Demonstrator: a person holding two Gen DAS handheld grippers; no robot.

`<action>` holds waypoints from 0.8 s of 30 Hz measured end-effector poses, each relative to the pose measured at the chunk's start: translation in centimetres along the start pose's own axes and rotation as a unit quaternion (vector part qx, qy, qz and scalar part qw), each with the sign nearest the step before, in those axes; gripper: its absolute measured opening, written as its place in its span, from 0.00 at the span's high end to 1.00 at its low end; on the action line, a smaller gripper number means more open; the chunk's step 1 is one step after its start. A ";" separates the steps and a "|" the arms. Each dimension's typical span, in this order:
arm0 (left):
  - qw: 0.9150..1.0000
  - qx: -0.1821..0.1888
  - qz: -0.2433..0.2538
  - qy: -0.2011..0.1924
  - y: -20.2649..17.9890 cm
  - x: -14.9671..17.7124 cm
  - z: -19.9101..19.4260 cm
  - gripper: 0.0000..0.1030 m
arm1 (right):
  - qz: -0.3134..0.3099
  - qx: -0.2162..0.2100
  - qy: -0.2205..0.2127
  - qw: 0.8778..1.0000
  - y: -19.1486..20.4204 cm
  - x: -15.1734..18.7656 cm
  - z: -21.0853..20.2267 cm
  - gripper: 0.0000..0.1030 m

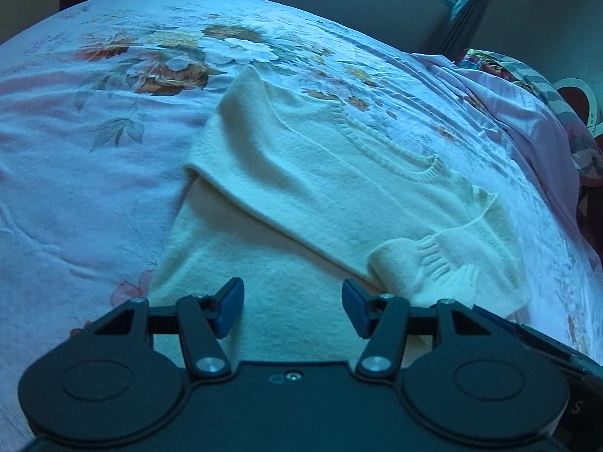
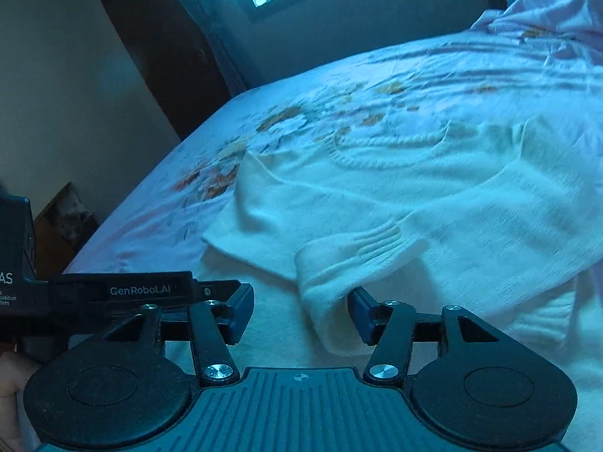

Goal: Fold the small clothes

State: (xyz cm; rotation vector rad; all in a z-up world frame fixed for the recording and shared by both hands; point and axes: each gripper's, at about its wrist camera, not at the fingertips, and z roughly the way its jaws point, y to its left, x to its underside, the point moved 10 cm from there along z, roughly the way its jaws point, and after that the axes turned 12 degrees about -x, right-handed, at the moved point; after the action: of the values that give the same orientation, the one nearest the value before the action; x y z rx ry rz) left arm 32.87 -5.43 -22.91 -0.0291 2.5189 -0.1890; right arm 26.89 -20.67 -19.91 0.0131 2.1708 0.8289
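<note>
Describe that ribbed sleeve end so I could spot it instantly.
A cream sweater lies on the flowered bedsheet. One sleeve is folded across its body, ending in the ribbed cuff near the right gripper. Its ridged knit stands out from the smooth fabric around it.

1. Bare floral bedsheet [image 1: 75, 173] is seen left of the left gripper [image 1: 293, 309].
2. The way ahead is covered by the white sweater [image 1: 320, 173].
3. The right gripper [image 2: 300, 314] is met by the folded sleeve cuff [image 2: 339, 263].
</note>
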 end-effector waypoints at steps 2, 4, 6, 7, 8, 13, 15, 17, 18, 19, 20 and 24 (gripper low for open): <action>1.000 -0.003 -0.003 0.003 -0.3 0.1 0.3 0.46 | 0.029 0.005 -0.011 1.000 -1.3 -0.6 -0.5 0.47; 1.000 -0.026 -0.001 0.007 0.0 0.1 0.7 0.46 | 0.078 0.003 -0.005 0.997 -2.6 -0.7 -0.3 0.47; 0.999 -0.035 -0.010 0.006 0.7 -0.2 0.7 0.46 | 0.094 0.000 -0.013 0.995 -2.8 -1.1 0.1 0.47; 0.999 -0.036 -0.018 0.004 1.2 -0.5 0.6 0.46 | 0.093 -0.004 -0.017 0.995 -2.3 -1.3 0.3 0.47; 0.999 -0.038 -0.027 0.004 1.8 -0.7 0.5 0.46 | 0.092 -0.014 -0.016 0.996 -1.7 -1.4 0.8 0.47; 0.998 -0.029 -0.060 0.009 4.1 -1.5 0.0 0.46 | 0.039 -0.101 0.045 0.993 4.6 1.3 4.7 0.47; 0.998 -0.017 -0.058 0.015 4.5 -1.3 -0.2 0.46 | 0.023 -0.107 0.065 0.992 5.6 2.7 5.2 0.47; 0.998 0.004 -0.054 0.026 4.2 -0.7 -0.4 0.46 | 0.027 -0.099 0.059 0.993 5.3 3.2 4.8 0.47; 0.998 0.014 -0.052 0.032 3.9 -0.3 -0.4 0.46 | 0.033 -0.094 0.053 0.994 4.9 3.3 4.3 0.47; 0.998 0.021 -0.050 0.038 3.6 0.2 -0.4 0.46 | 0.035 -0.086 0.046 0.995 4.4 3.2 3.8 0.47; 0.998 0.024 -0.046 0.041 3.3 0.7 -0.4 0.46 | 0.034 -0.072 0.038 0.996 3.9 3.0 3.2 0.47; 0.997 0.033 -0.048 0.043 2.4 2.2 -0.5 0.48 | 0.032 -0.031 0.010 0.999 2.0 2.4 0.5 0.47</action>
State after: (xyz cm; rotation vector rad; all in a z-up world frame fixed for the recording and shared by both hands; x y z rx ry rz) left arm 30.85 -3.11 -24.08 -0.1189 2.5969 -0.3182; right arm 25.15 -18.17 -20.64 0.0445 2.1724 0.9354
